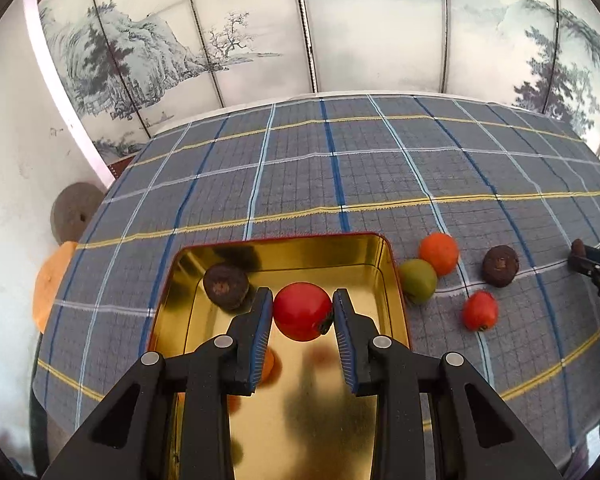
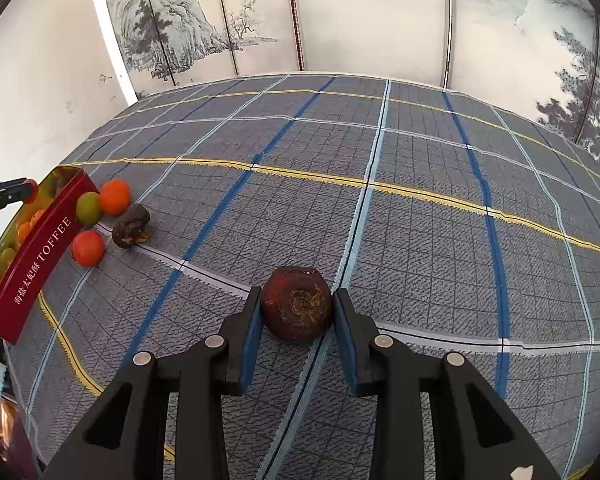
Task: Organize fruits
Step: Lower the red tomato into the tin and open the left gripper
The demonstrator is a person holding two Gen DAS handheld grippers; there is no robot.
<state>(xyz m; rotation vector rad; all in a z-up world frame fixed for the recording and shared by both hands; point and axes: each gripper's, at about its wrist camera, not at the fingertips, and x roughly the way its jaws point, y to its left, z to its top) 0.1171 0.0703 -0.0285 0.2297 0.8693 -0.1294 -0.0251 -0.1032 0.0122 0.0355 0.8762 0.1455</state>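
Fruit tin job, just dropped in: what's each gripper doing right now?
The left gripper holds a red fruit between its fingers over the open gold tin, which already contains a dark brown fruit. The right gripper is shut on a dark reddish-brown fruit out over the plaid tablecloth. Four more fruits sit on the cloth beside the tin, including a green fruit.

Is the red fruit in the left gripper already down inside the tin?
Cannot tell. The left gripper is shut on the red fruit over the gold tin; contact with the floor isn't visible.
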